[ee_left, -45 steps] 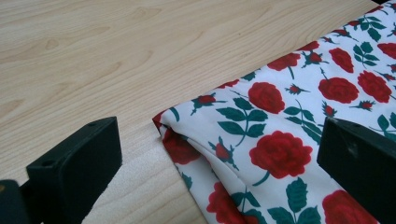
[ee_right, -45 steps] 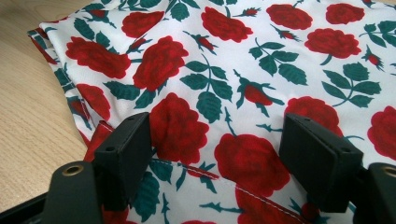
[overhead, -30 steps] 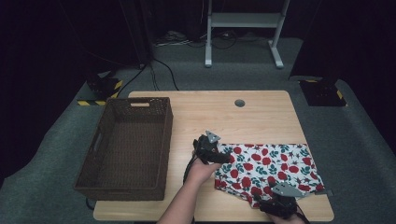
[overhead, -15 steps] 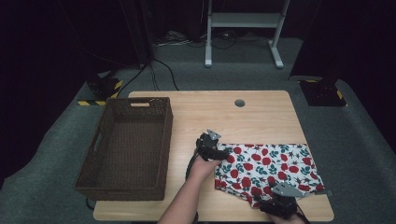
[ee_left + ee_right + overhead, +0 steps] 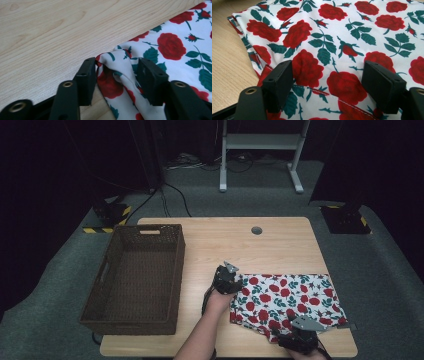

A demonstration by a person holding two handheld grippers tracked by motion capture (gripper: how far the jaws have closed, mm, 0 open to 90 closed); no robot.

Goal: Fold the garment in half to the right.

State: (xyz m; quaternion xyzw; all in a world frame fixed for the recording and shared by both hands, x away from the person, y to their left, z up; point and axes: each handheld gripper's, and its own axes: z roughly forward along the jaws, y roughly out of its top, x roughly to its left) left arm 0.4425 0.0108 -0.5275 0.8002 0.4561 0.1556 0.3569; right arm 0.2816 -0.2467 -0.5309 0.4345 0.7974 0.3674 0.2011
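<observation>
left gripper (image 5: 115,72) — jaws apart, straddling a raised fold at the corner of the rose-print cloth (image 5: 175,47). fold sits between both pads, bunched up off the wooden table (image 5: 50,27) — rest of cloth lies flat.

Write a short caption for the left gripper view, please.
Open left gripper straddling a bunched corner of white rose-print cloth.

table (image 5: 280,242) (light wood) | wicker basket (image 5: 135,280) left | rose-print cloth (image 5: 287,300) right
</observation>
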